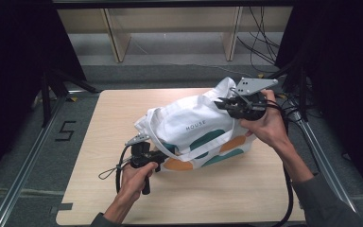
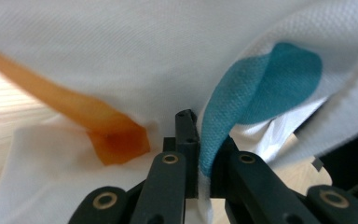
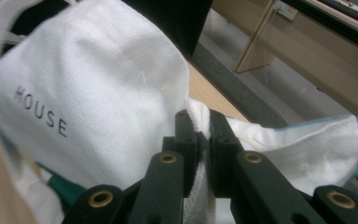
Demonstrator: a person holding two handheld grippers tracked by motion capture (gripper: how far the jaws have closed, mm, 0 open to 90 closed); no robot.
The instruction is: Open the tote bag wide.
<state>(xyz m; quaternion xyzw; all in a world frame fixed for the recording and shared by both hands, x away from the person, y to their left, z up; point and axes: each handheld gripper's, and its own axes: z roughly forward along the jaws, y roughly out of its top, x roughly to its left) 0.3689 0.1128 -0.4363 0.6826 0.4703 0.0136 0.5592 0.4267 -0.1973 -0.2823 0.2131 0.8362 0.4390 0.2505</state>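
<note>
A white cloth tote bag [image 1: 194, 125] with teal and orange shapes and dark lettering lies bunched on the wooden table [image 1: 104, 189]. My left gripper [image 1: 157, 157] is at the bag's near left corner, shut on a fold of its white and teal cloth [image 2: 223, 130]. My right gripper [image 1: 223, 105] is at the bag's far right edge and pinches white fabric [image 3: 200, 121] between its jaws. The bag's lettered side [image 3: 74, 93] bulges to the left in the right gripper view. An orange patch [image 2: 116, 140] lies left of the left jaws.
Black metal frame rails run along both sides of the table [image 1: 23, 175]. Wooden shelf legs [image 1: 116, 42] stand on the floor beyond the far edge. Cables [image 1: 264, 52] hang at the back right. A black cable [image 1: 289, 198] trails from the right gripper along the forearm.
</note>
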